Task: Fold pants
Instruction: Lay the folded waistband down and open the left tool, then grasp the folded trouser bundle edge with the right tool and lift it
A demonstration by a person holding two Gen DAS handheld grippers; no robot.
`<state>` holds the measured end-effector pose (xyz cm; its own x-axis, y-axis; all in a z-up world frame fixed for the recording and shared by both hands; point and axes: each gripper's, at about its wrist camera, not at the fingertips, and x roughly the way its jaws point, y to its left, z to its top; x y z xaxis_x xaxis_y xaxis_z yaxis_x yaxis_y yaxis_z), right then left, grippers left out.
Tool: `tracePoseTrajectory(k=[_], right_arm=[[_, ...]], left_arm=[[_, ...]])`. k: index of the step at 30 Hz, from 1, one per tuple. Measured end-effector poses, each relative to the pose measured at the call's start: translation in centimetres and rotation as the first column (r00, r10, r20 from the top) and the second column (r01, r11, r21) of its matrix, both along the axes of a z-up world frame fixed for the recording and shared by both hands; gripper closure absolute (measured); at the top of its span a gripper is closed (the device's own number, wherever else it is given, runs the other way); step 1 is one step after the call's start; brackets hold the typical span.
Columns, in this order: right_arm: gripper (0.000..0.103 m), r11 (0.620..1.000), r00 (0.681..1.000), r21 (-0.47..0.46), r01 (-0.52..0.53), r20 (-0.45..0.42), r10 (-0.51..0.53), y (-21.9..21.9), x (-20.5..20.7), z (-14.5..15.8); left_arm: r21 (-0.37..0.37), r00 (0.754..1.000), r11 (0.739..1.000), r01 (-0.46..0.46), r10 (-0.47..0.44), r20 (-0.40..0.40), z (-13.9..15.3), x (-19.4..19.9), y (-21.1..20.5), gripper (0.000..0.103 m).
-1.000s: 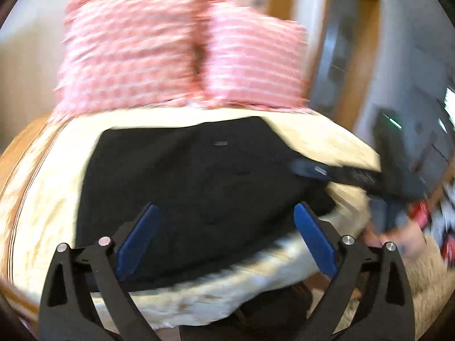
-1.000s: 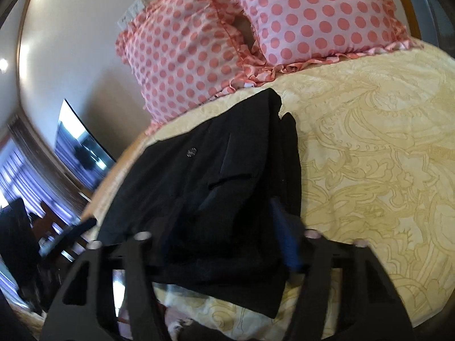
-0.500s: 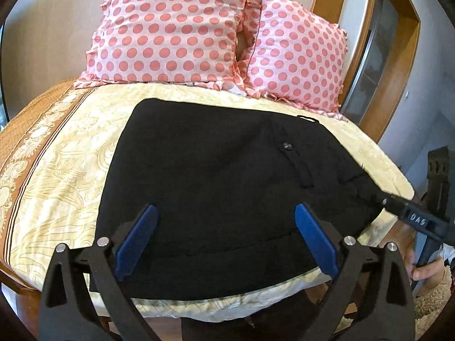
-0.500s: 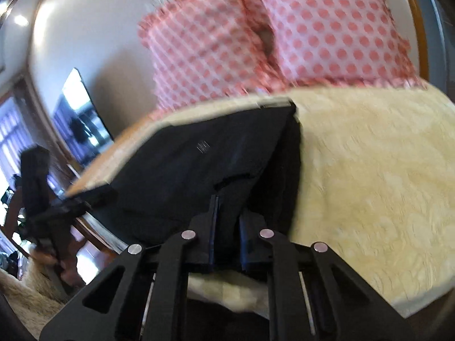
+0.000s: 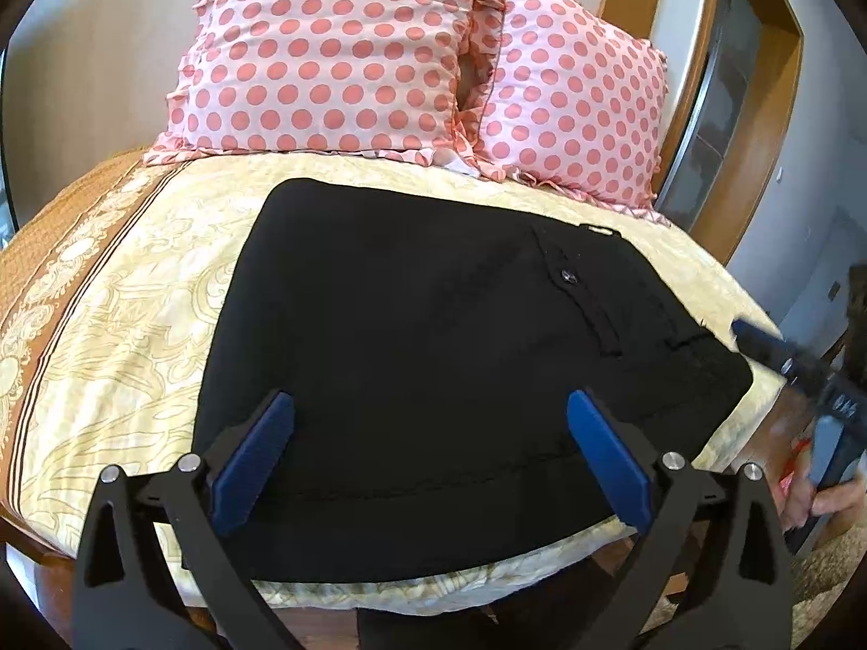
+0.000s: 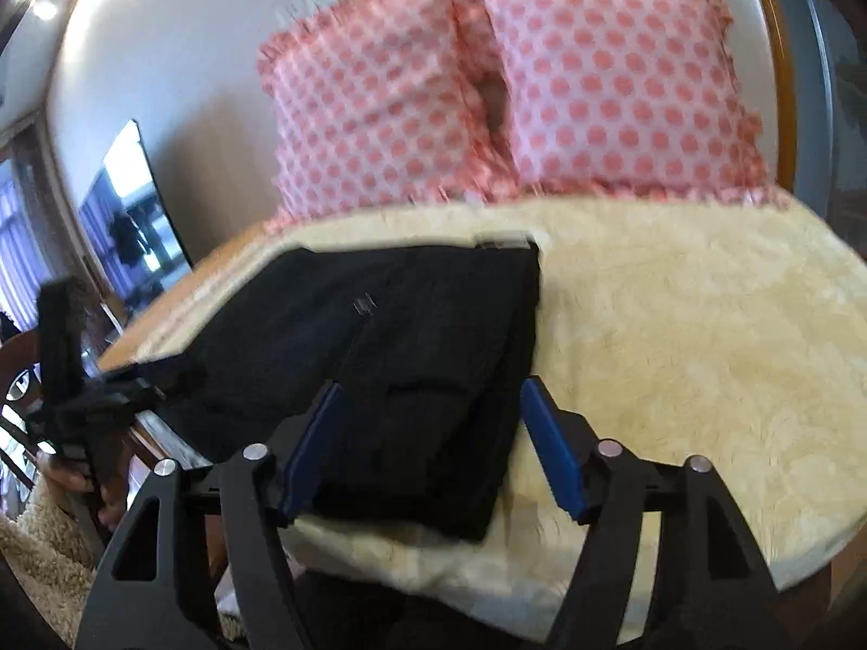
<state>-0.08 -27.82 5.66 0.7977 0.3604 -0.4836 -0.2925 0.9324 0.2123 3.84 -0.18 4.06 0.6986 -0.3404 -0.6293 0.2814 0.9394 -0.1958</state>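
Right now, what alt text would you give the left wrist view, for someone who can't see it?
Folded black pants lie flat on a cream patterned bedspread, with the open left gripper hovering above their near edge. Two pink polka-dot pillows stand at the head of the bed, and the right gripper shows blurred at the right edge.

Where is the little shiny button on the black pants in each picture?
Left wrist view: the button sits right of centre on the black pants, near their far right corner.
Right wrist view: the button shows blurred, left of centre, on the pants' far half.
Shared landmark: the gap between the two polka-dot pillows, behind the pants in both views.
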Motion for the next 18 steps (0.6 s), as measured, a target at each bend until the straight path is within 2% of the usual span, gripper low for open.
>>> tracePoseTrajectory(k=[2,5,6,9,10,11,14,16,18], right_arm=[[0.033,0.998,1.000,-0.052,-0.024,0.000,0.024,1.4,0.4,-0.5],[0.033,0.991,0.989,-0.119,-0.066,-0.139,0.050,2.9,2.2,-3.3],[0.033,0.993,0.989,-0.100,-0.067,-0.137,0.053,2.6,2.2,-3.6],[0.033,0.993,0.987,0.111,-0.038,-0.151,0.054,-0.5,3.1,-2.6],[0.033,0.977,0.985,0.214,-0.006,-0.167,0.042,-2.3,4.1,-2.5],[0.033,0.962,0.981,0.270,0.025,-0.190,0.028,-3.4,4.9,-2.5],[0.034,0.928,0.957,0.357,0.106,-0.291,0.002,-5.5,7.8,-3.7],[0.034,0.908,0.942,0.401,0.118,-0.334,0.025,-6.1,9.4,-4.7],[0.034,0.906,0.931,0.407,0.121,-0.362,0.038,-6.0,10.4,-5.3]], left_arm=[[0.027,1.000,1.000,0.004,-0.004,-0.003,-0.4,0.1,-0.4,0.002],[0.076,1.000,0.997,0.007,-0.005,-0.018,-1.3,0.3,-1.0,0.002],[0.085,1.000,0.996,0.012,-0.010,-0.019,-1.5,0.2,-1.1,0.002],[0.082,1.000,0.996,0.021,-0.020,-0.014,-1.8,0.1,-0.9,0.002],[0.062,1.000,0.998,0.024,-0.023,-0.019,-1.8,0.1,-0.6,0.002],[0.038,0.999,0.999,0.025,-0.024,-0.023,-1.8,0.1,-0.3,0.002],[0.009,0.999,1.000,0.027,-0.027,-0.025,-1.9,0.1,0.0,0.002],[0.013,0.999,1.000,0.028,-0.028,-0.025,-1.9,0.1,0.0,0.002],[0.022,0.999,0.999,0.030,-0.029,-0.023,-2.0,0.0,-0.1,0.002]])
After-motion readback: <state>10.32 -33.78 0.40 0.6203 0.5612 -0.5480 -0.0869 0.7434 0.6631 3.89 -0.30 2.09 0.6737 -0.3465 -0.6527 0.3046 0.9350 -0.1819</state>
